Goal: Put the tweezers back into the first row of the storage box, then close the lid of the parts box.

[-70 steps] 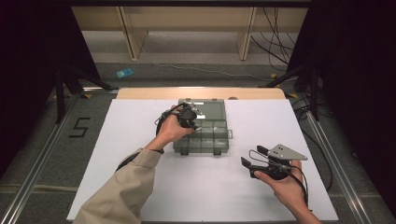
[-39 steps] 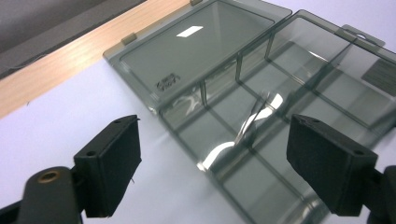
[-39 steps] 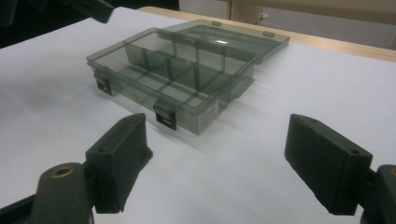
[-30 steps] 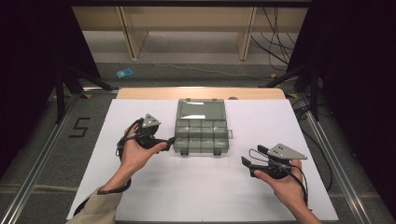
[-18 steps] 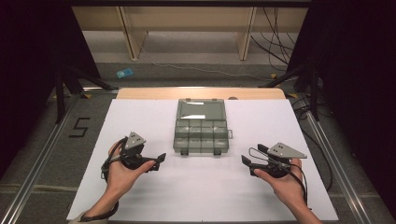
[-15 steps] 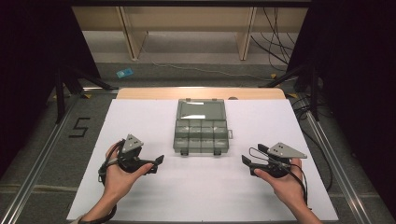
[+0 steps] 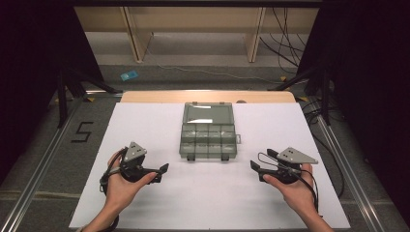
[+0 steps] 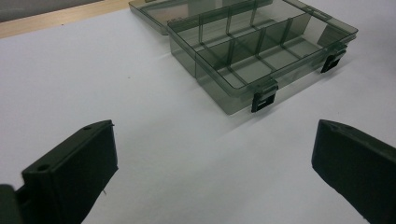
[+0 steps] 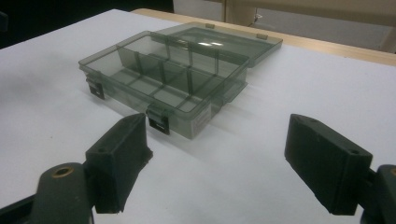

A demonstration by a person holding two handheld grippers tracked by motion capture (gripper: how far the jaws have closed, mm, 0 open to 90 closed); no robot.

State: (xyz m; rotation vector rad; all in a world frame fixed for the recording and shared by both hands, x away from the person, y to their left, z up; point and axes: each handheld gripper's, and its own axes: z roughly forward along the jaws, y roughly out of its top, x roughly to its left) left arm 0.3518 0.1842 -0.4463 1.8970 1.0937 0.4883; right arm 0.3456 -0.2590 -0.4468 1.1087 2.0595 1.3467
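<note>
The compartment organizer box (image 7: 209, 137) sits at the middle of the white surface (image 7: 145, 121), nearer the far edge, with its smoke-tinted lid (image 7: 208, 114) folded fully back toward that edge. The tray is divided by partitions into two rows of compartments; all visible compartments are empty, as the left tool view (image 8: 261, 56) and the right tool view (image 9: 163, 79) both confirm. Two black latches (image 7: 192, 157) hang loose on the near wall. The left tool (image 7: 159, 173) hovers near the near-left corner of the surface, released, jaws spread wide with nothing between them. The right tool (image 7: 256, 169) hovers near the near-right corner, likewise released and empty. Both stand well apart from the box. Probable hazards: the box is light and empty, so a one-sided push on the lid or a latch is likely to slide it across the smooth surface rather than pivot the hinge. A jaw catching a thin partition could tip the tray. Closing the lid without bracing the tray may leave the latches unseated.
</note>
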